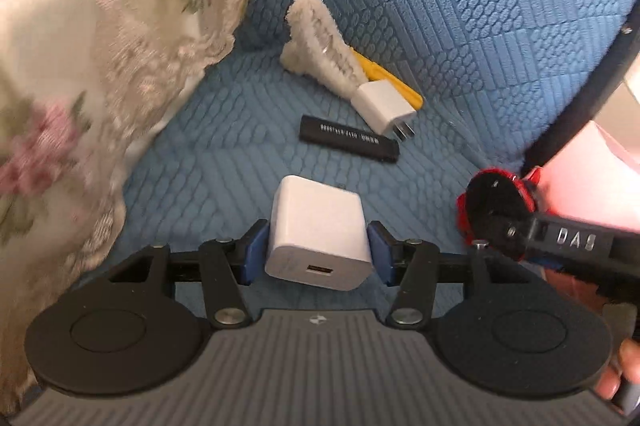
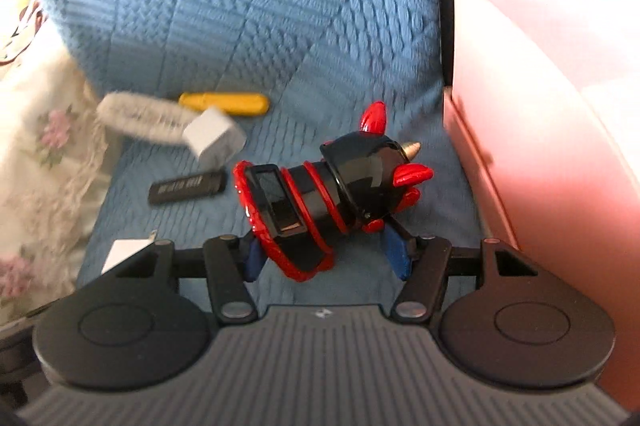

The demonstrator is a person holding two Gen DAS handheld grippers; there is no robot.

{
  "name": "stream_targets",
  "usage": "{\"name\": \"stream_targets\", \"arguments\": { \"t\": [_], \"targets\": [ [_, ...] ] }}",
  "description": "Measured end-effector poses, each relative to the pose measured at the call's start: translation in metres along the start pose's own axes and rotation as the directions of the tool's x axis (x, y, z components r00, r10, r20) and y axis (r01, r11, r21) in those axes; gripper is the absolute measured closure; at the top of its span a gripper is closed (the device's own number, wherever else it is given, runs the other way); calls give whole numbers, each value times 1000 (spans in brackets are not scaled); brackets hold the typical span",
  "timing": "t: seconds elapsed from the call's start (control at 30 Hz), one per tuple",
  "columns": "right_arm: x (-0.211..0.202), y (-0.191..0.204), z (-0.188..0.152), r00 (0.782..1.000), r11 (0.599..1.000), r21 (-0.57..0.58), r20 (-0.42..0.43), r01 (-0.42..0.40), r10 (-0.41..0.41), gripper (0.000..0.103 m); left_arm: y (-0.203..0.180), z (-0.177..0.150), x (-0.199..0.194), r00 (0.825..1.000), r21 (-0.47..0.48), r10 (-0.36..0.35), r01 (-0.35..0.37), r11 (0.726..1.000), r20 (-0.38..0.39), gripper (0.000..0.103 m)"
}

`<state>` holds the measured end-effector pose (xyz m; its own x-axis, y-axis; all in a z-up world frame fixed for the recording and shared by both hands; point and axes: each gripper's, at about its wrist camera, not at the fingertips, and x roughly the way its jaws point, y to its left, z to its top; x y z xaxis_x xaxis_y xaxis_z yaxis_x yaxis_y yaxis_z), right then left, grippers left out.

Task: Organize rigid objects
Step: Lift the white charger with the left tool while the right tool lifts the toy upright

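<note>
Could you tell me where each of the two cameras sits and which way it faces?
Left wrist: on the left claw, looking forward and down at the blue cushion; its pads clamp a white charger, and the person's fingers show at the right edge.
Right wrist: on the right claw, facing the same cushion with a pink box at right; it holds a red-and-black toy.
Shared: black stick, second charger, yellow tool, white brush.

**Blue quilted cushion and what lies on it**

We see a blue quilted seat cushion [image 1: 224, 129] bearing a black stick [image 1: 349, 139] at centre. Just past it, toward 12 o'clock, a small white plug [image 1: 384, 103] rests against a fluffy white piece [image 1: 320, 41] and a yellow bar [image 1: 396, 81]. Floral lace cloth [image 1: 80, 65] drapes at 9 o'clock.
</note>
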<state>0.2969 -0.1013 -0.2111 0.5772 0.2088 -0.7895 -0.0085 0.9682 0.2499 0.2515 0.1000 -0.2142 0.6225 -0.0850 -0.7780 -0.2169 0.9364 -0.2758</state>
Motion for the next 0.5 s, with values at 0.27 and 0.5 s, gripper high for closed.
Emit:
{"name": "stream_targets", "arguments": {
  "t": [0.27,0.5],
  "targets": [
    [-38,6,-47,1000,997,-83,-21,-7,5,42,2,-29,-39,1000,-29,-25,26,999,16,45],
    [-77,7,-81,999,983,-186,-36,-7,0,44,-8,-65,-59,999,5,-46,46,999,-5,45]
  ]
}}
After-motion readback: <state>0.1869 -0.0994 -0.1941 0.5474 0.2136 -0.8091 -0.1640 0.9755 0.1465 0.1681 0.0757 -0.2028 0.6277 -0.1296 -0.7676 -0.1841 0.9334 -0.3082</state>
